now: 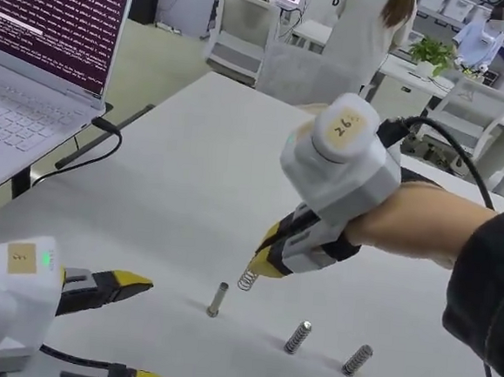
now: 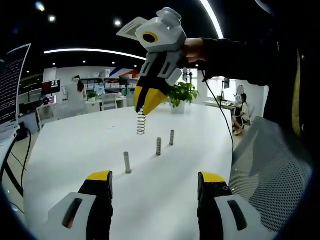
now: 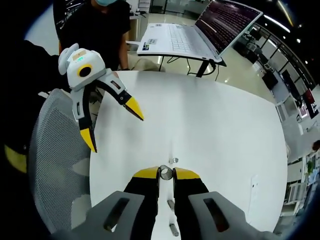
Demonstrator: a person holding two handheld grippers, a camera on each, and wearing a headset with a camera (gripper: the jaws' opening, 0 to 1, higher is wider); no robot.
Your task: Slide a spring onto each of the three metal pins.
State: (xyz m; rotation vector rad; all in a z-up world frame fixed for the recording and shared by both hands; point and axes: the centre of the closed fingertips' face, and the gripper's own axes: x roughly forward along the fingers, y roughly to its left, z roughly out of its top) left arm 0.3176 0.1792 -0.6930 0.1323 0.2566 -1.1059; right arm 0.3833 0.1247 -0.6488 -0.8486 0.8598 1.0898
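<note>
The right claw [image 1: 256, 266] pinches the top of a spring [image 1: 247, 279], which hangs below the tips, just beside the bare pin [image 1: 217, 298] and apart from it. On the desk [image 1: 192, 175], the middle pin [image 1: 298, 337] and the end pin [image 1: 357, 359] each carry a spring. The left claw [image 2: 156, 177] — jaws spread, holding nothing — hovers near the bare pin.

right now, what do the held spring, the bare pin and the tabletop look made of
Spring: likely steel wire, thin bright grey coils.
Bare pin: metal by its look, a dull silver cylinder with a paler top.
Tabletop: perhaps laminate or painted board, smooth matt white; its core cannot be told.
</note>
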